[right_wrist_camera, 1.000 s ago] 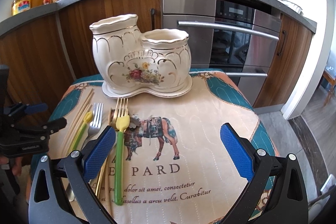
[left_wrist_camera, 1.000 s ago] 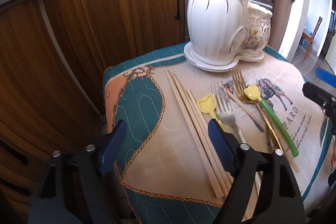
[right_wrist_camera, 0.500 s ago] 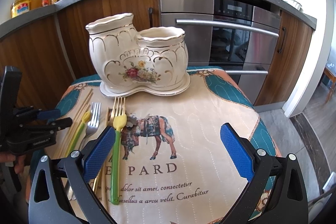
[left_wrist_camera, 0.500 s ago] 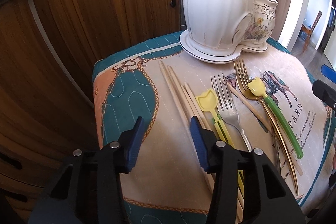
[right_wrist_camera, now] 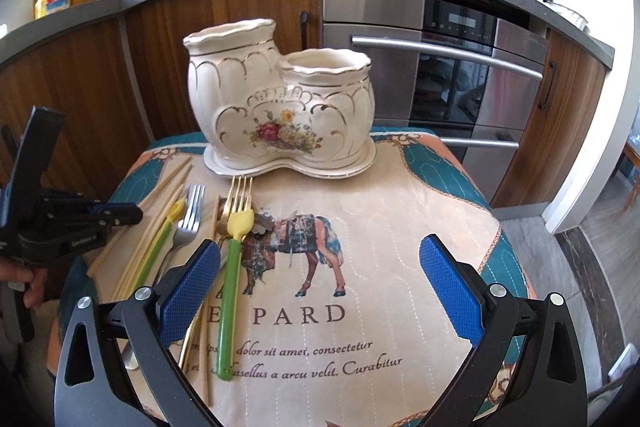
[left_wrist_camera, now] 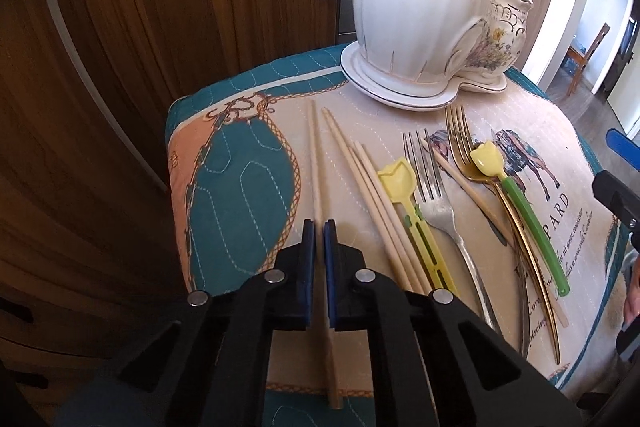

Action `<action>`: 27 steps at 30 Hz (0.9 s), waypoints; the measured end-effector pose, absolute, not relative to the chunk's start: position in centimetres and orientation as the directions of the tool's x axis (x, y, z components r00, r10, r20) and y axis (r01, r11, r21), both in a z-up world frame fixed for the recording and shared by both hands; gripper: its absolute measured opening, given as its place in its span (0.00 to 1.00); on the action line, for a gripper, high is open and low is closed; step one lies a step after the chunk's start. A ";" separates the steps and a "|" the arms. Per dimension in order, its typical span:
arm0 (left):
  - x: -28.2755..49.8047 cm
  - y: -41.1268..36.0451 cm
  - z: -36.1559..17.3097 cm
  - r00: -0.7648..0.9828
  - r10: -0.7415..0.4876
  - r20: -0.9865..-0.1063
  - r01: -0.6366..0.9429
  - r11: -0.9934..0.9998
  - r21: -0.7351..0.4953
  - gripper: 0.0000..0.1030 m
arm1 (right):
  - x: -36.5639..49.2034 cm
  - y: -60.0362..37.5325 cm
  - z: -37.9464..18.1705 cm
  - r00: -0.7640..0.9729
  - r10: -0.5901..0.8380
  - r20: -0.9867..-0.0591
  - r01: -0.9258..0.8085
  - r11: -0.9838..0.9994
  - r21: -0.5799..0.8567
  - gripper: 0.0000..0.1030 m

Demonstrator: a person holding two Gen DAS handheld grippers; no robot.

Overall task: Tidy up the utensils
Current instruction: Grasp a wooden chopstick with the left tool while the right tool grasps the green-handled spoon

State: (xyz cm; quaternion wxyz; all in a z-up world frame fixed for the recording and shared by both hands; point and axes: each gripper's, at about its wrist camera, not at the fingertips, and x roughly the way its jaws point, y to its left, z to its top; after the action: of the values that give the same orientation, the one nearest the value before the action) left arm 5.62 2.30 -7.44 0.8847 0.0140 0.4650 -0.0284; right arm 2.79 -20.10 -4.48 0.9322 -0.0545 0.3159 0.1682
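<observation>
**One chopstick gripped, first pick in hand**

One chopstick (left_wrist_camera: 317,163), leftmost on the table (left_wrist_camera: 240,187), is pinched by the closed left gripper (left_wrist_camera: 319,227). Right gripper (right_wrist_camera: 320,283) is held wide open, empty. Next, judged: lift and tilting toward ceramic holder (left_wrist_camera: 424,7) are required.

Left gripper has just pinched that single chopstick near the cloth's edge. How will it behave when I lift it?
The left gripper is shut on the chopstick partway along, with a long thin end reaching forward, so it may pivot or droop between the pads. It looks like pale, slim wood: probably light and stiff. If it slips, it would likely roll on the quilted cloth.
</observation>
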 end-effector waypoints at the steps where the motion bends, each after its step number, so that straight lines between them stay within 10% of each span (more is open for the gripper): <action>1: 5.3 2.4 -7.4 0.565 -0.041 -0.824 0.065 0.998 -0.005 0.04 | 3.0 -20.0 -4.6 0.734 0.286 -0.616 -0.359 0.933 0.006 0.96; 10: 3.5 2.0 -7.4 0.565 -0.058 -0.823 0.094 0.996 -0.006 0.04 | 3.8 -18.1 -6.1 0.683 0.306 -0.664 -0.435 0.900 -0.032 0.89; 15: 3.6 2.1 -7.5 0.570 -0.064 -0.819 0.094 0.996 -0.012 0.04 | 4.8 -16.7 -7.0 0.585 0.339 -0.737 -0.480 0.877 0.022 0.46; 27: 3.4 2.5 -7.6 0.576 -0.081 -0.813 0.097 0.995 -0.031 0.04 | 4.6 -14.6 -7.6 0.512 0.331 -0.793 -0.543 0.840 0.000 0.24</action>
State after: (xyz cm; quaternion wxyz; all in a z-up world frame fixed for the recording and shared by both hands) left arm 3.35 2.46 -7.62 0.8877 0.0087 0.4576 -0.0503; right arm 4.62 -14.57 -7.58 0.8604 -0.1250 0.4237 0.2542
